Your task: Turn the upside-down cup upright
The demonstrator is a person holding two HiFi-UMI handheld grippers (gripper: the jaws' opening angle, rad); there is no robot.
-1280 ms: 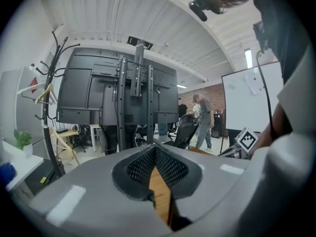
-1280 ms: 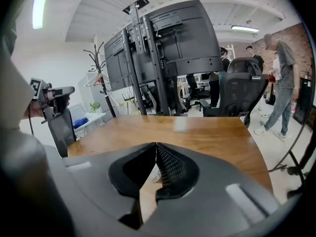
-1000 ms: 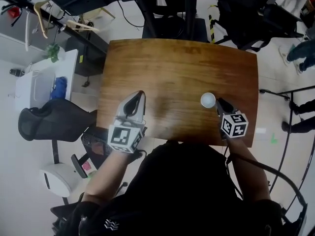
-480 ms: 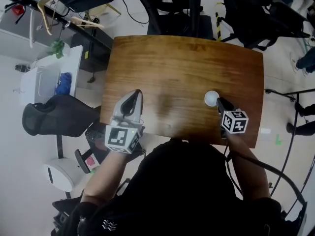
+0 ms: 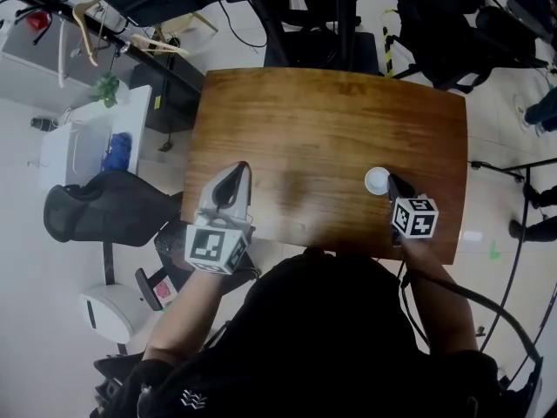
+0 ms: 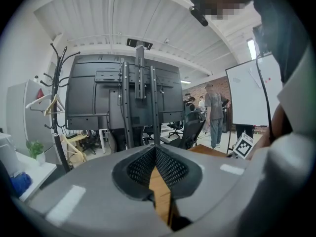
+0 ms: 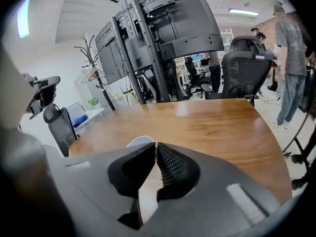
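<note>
Now right gripper (image 5: 391, 182), jaws just closing, on white cup (image 5: 376, 181)

Bare wood runs across the middle and far side of the table (image 5: 331, 120), open from left and right. A white cup (image 5: 377, 181) stands toward the near right; the left tool (image 5: 240, 167) hangs over the near left. Black stands (image 5: 344, 24) crowd the far edge.

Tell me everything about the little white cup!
The cup is small, round and white, probably paper or plastic. It stands on the wooden table, near its right front edge. The right gripper has just been closing, and its jaws pinch the cup's near side. I can't tell which end is up.
</note>
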